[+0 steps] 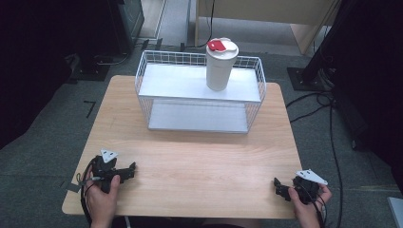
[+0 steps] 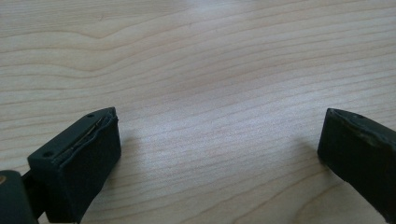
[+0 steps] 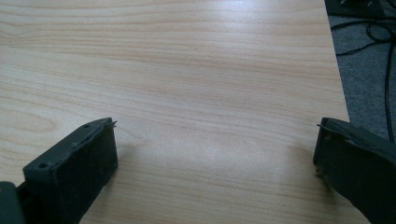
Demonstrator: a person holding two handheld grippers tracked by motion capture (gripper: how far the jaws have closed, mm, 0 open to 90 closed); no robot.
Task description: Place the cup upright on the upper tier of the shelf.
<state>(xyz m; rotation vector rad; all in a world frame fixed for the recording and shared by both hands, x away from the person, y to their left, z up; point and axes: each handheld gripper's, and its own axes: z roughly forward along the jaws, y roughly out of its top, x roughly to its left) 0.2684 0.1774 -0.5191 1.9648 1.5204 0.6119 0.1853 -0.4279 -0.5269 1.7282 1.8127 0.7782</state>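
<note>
A white tumbler (image 1: 220, 65) with a red-and-white lid stands upright on the top shelf of a white wire rack (image 1: 198, 93) at the far middle of the wooden table (image 1: 199, 156). My left gripper (image 1: 128, 171) rests near the table's front left corner, held by a hand. Its jaws stand wide apart over bare wood (image 2: 219, 135), nothing between them. My right gripper (image 1: 279, 186) sits near the front right corner, also open over bare wood (image 3: 215, 140). Both grippers are far from the tumbler.
The rack's lower shelf (image 1: 197, 116) holds nothing. Grey carpet surrounds the table, with black cables (image 1: 328, 114) on the floor to the right and dark stands at both back corners. In the right gripper view the table's right edge (image 3: 338, 84) runs close.
</note>
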